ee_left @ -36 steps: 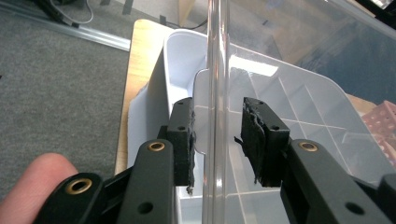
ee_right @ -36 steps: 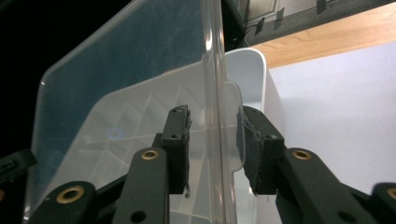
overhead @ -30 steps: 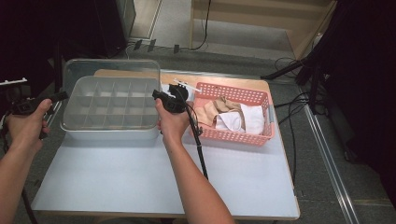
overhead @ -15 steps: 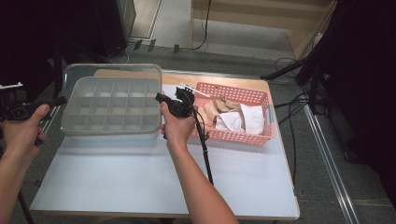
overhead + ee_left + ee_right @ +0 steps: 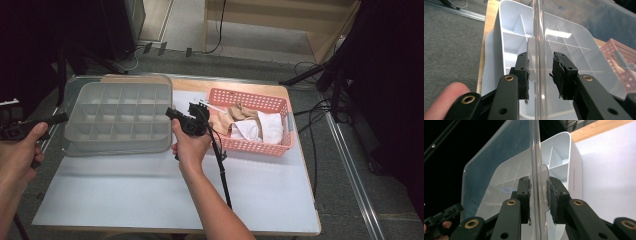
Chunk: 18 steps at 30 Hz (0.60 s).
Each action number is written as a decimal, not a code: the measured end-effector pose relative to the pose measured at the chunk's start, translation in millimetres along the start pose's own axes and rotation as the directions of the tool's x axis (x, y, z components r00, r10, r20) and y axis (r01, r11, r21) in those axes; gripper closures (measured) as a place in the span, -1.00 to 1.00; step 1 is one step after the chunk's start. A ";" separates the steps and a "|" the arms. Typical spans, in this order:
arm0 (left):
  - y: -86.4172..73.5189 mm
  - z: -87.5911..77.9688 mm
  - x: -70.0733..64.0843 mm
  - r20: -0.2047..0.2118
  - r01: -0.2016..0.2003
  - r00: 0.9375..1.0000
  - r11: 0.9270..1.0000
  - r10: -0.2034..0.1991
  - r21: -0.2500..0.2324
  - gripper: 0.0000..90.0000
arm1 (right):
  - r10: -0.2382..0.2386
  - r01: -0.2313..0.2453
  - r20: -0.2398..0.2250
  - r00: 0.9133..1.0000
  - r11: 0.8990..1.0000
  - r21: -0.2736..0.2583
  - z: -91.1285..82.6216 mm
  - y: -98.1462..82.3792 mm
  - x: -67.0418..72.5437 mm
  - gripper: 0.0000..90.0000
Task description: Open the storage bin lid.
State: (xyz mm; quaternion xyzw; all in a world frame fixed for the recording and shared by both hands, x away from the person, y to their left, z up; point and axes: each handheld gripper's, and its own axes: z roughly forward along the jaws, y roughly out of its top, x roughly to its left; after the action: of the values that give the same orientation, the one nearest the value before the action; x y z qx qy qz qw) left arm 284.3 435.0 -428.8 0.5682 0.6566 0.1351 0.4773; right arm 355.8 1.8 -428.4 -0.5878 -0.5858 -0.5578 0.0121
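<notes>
My left gripper (image 5: 540,75) open, jaws straddling tab of clear lid (image 5: 574,50), one pad touching. My right gripper (image 5: 538,195) pinching lid's opposite tab. Lid lifted over divided box (image 5: 120,117) beside pink basket (image 5: 255,122).

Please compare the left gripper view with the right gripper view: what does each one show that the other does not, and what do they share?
Left gripper view: the pink basket, grey carpet and a fingertip. Right gripper view: the left gripper farther off, and bare white tabletop. Both: the clear lid standing edge-on between black jaws, with the white divided box behind it.
</notes>
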 end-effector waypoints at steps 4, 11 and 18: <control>-8.1 -6.2 1.3 0.002 0.001 1.000 1.000 -0.001 0.014 0.51 | 0.016 -0.016 -0.015 1.000 1.000 0.006 -8.9 -10.3 1.7 0.66; -23.6 -15.0 1.3 -0.010 0.009 1.000 1.000 -0.009 0.016 0.50 | 0.017 -0.017 -0.041 0.999 1.000 -0.002 -20.7 -25.0 3.8 0.69; -39.3 -24.6 -2.2 -0.018 0.004 1.000 1.000 -0.004 0.021 0.49 | 0.006 -0.006 -0.048 0.999 1.000 0.000 -31.2 -39.8 1.1 0.69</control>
State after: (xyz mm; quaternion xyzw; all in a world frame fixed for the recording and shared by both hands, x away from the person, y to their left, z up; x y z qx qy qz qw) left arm 240.6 429.6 -443.5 0.5706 0.6633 0.1324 0.4658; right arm 307.5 -5.9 -441.3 -0.5759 -0.5837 -0.5717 0.0278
